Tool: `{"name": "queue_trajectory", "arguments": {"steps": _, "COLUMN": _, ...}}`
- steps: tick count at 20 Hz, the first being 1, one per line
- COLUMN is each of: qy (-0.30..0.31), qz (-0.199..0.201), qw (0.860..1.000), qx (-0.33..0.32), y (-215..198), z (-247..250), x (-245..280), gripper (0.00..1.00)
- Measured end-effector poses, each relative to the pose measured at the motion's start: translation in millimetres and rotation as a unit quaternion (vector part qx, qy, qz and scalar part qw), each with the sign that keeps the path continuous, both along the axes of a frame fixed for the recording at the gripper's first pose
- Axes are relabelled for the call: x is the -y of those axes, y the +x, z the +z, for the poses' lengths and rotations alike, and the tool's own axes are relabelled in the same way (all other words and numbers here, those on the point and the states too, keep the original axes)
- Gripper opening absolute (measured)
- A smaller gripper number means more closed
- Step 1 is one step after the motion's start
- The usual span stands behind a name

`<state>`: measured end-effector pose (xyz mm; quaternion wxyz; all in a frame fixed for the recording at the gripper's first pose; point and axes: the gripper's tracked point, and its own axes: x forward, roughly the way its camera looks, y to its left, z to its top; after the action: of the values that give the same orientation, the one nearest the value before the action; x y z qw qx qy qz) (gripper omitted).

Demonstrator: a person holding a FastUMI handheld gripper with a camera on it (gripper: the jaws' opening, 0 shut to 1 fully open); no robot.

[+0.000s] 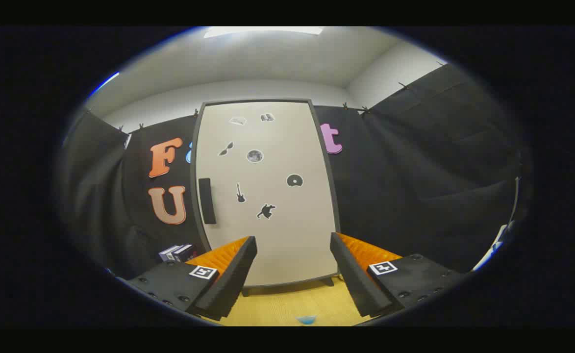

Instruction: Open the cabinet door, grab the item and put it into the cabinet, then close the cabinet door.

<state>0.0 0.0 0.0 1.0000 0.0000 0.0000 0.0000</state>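
A tall cabinet stands straight ahead with its pale door [272, 230] shut, framed in dark grey and dotted with small black stickers. A dark handle [207, 200] sits on the door's left side at mid height. My gripper [293, 245] is open, fingers spread wide, with nothing between them; the door's lower part shows through the gap, some way beyond the fingertips. A small blue item [307, 319] lies on the yellow table [277, 306] close below and between the fingers. A dark box with white print [177, 252] sits left of the cabinet, beyond the left finger.
Black cloth walls close in the booth to the left and right of the cabinet. The cabinet rests on short feet at the table's back. A white wall and ceiling rise above.
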Motion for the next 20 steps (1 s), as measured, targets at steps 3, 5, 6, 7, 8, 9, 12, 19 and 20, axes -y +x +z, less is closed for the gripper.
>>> {"name": "queue_trajectory", "arguments": {"steps": 3, "qy": 0.000, "qz": 0.002, "qw": 1.000, "qx": -0.002, "y": 3.6, "z": -2.2, "x": -3.3, "gripper": 0.97}}
{"name": "queue_trajectory", "arguments": {"steps": 5, "qy": 0.000, "qz": 0.004, "qw": 1.000, "qx": -0.004, "y": 6.1, "z": -3.7, "x": -5.7, "gripper": 0.97}}
{"name": "queue_trajectory", "arguments": {"steps": 6, "qy": 0.000, "qz": 0.005, "qw": 1.000, "qx": -0.005, "y": 8.0, "z": -4.1, "x": -7.1, "gripper": 0.97}}
{"name": "queue_trajectory", "arguments": {"steps": 7, "qy": 0.001, "qz": 0.005, "qw": 1.000, "qx": -0.005, "y": 9.5, "z": -4.8, "x": -8.2, "gripper": 0.97}}
{"name": "queue_trajectory", "arguments": {"steps": 8, "qy": 0.001, "qz": 0.006, "qw": 1.000, "qx": -0.004, "y": 10.6, "z": -5.4, "x": -9.3, "gripper": 0.97}}
{"name": "queue_trajectory", "arguments": {"steps": 9, "qy": 0.001, "qz": 0.007, "qw": 1.000, "qx": -0.005, "y": 11.8, "z": -6.1, "x": -10.4, "gripper": 0.97}}
{"name": "queue_trajectory", "arguments": {"steps": 12, "qy": 0.001, "qz": 0.008, "qw": 1.000, "qx": -0.006, "y": 13.9, "z": -6.3, "x": -12.3, "gripper": 0.97}}
{"name": "queue_trajectory", "arguments": {"steps": 19, "qy": 0.006, "qz": 0.031, "qw": 0.999, "qx": 0.007, "y": 26.4, "z": 10.6, "x": -34.7, "gripper": 0.97}}
{"name": "queue_trajectory", "arguments": {"steps": 20, "qy": 0.004, "qz": 0.037, "qw": 0.999, "qx": 0.009, "y": 32.3, "z": 16.1, "x": -41.3, "gripper": 0.97}}
